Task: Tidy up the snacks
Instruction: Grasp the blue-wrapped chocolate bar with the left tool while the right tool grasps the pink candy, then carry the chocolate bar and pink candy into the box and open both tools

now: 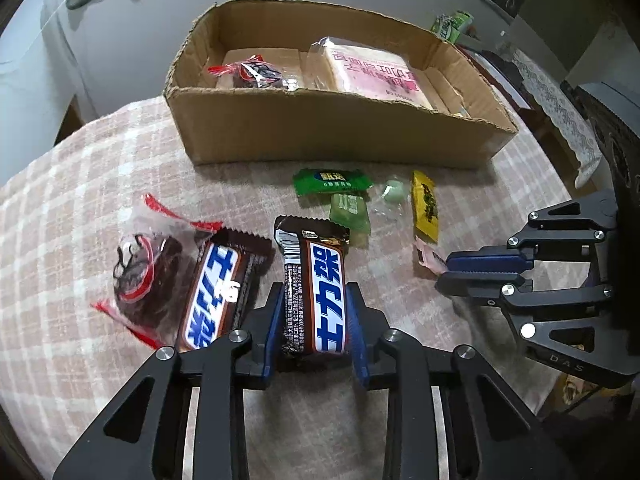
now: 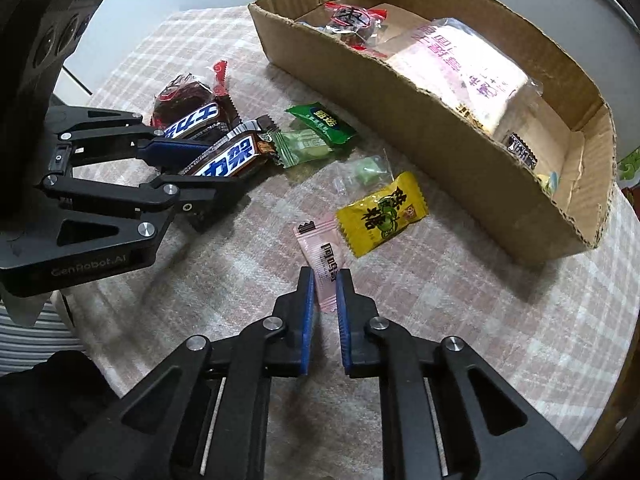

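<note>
My left gripper (image 1: pixel 314 292) is shut on a brown Snickers bar (image 1: pixel 316 292) that lies on the checked cloth; it also shows in the right wrist view (image 2: pixel 228 160). A second Snickers bar (image 1: pixel 214 296) lies to its left beside a red-and-dark wrapped sweet (image 1: pixel 140 272). My right gripper (image 2: pixel 324 280) is shut on the near end of a pink candy wrapper (image 2: pixel 324 260). The cardboard box (image 1: pixel 332 136) stands behind and holds a pink bread pack (image 1: pixel 372 68) and a red-wrapped sweet (image 1: pixel 250 72).
A green candy (image 1: pixel 332 182), a pale green candy (image 1: pixel 348 212), a clear-wrapped green sweet (image 1: pixel 390 196) and a yellow candy (image 2: pixel 380 212) lie between the grippers and the box. The cloth's edge falls off at left and right.
</note>
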{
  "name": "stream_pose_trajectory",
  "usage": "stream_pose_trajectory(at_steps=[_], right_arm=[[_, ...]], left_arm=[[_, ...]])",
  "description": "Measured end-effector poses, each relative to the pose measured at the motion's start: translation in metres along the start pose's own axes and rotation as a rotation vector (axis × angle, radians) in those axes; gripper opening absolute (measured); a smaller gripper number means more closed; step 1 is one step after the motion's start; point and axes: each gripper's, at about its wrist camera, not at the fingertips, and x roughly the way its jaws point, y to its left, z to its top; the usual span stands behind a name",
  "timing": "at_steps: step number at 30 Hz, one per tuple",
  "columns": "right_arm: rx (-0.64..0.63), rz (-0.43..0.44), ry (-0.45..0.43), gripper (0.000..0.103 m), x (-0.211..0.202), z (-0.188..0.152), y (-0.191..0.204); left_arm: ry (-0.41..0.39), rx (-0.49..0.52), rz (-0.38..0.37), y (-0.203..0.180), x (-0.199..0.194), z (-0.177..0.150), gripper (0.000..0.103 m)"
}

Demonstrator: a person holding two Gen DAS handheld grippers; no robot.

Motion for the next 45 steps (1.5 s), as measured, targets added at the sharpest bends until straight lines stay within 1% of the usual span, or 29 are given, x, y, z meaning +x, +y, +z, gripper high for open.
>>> stream_pose_trajectory(at_steps=[7, 10, 18, 23, 25, 27, 30, 35, 38, 39, 41, 43, 45], right_arm=[[0.045, 0.039, -0.030, 0.006, -0.014, -0.010, -0.003], [0.064, 0.059, -0.048, 0.005, -0.027, -0.015, -0.008], [0.090, 0.067, -0.107, 0.005, -0.060, -0.021, -0.019], [0.093, 0.062, -0.139, 0.005, -0.075, -0.018, -0.025], [0.089, 0.067, -0.137, 0.005, -0.074, -0.017, -0.026], [0.094, 0.093, -0.115, 0.005, -0.065, -0.016, -0.024], [0.114, 0.105, -0.058, 0.006, -0.042, -0.013, -0.020], [0.054, 0.082, 0.004, 0.006, -0.016, -0.012, -0.008], [0.031, 0.051, 0.016, 0.006, -0.007, -0.009, -0.004], [0.031, 0.051, 0.017, 0.007, -0.006, -0.008, -0.004], [0.035, 0.054, 0.011, 0.015, -0.006, -0.007, -0.004], [0.036, 0.055, 0.004, 0.034, -0.007, -0.006, -0.004], [0.029, 0.053, 0.003, 0.044, -0.007, -0.005, -0.003]], left_arm=[[-0.032, -0.015, -0.019, -0.003, -0.018, -0.008, 0.027], [-0.052, -0.026, -0.029, -0.002, -0.029, -0.009, 0.027], [-0.103, -0.024, -0.034, 0.000, -0.053, -0.004, 0.027], [-0.123, -0.014, -0.023, 0.000, -0.060, 0.001, 0.027], [-0.122, -0.017, -0.019, 0.003, -0.060, 0.001, 0.027], [-0.120, -0.022, -0.019, 0.003, -0.058, -0.002, 0.027], [-0.114, -0.039, -0.018, 0.002, -0.055, -0.002, 0.027], [-0.099, -0.053, -0.016, 0.005, -0.051, -0.007, 0.027], [-0.097, -0.057, -0.019, 0.005, -0.051, -0.010, 0.027], [-0.097, -0.058, -0.019, 0.005, -0.051, -0.010, 0.027], [-0.096, -0.059, -0.020, 0.007, -0.051, -0.010, 0.027], [-0.098, -0.063, -0.021, 0.007, -0.051, -0.010, 0.027], [-0.098, -0.066, -0.022, 0.008, -0.050, -0.009, 0.027]])
